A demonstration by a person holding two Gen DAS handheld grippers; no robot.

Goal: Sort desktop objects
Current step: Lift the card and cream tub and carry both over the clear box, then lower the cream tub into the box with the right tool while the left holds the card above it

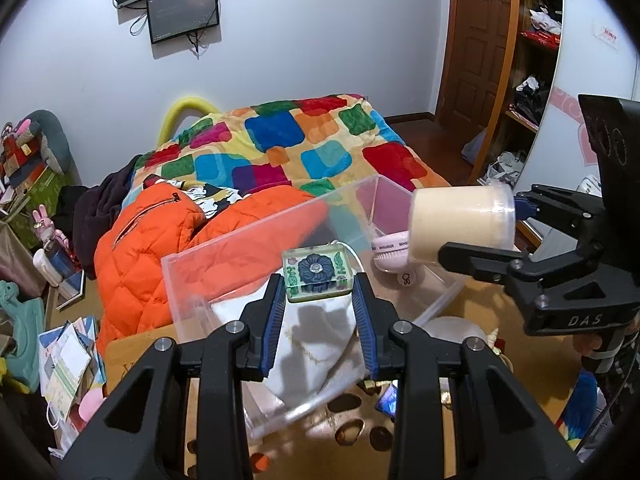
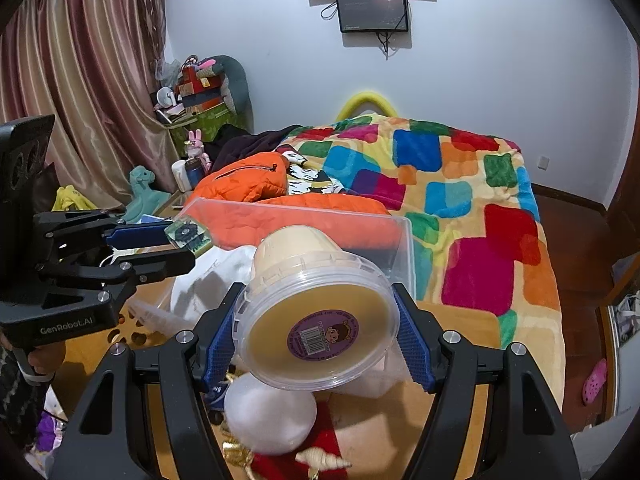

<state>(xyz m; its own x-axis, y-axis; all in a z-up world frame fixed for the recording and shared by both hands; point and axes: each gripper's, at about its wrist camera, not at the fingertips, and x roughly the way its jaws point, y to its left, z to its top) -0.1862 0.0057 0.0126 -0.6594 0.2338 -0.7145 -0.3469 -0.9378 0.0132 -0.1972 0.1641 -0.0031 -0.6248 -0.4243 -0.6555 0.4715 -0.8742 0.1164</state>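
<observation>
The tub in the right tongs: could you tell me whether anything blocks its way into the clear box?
Nothing visible blocks it. The tub hangs tilted above the box, whose top is open; a white cloth lies inside.

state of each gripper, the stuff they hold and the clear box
left gripper: shut on the tile
green flower tile: held off the table, above the box
right gripper: shut on the tub
cream tub: lidded, tilted on its side, held up
clear plastic box: open top, white cloth inside
</observation>
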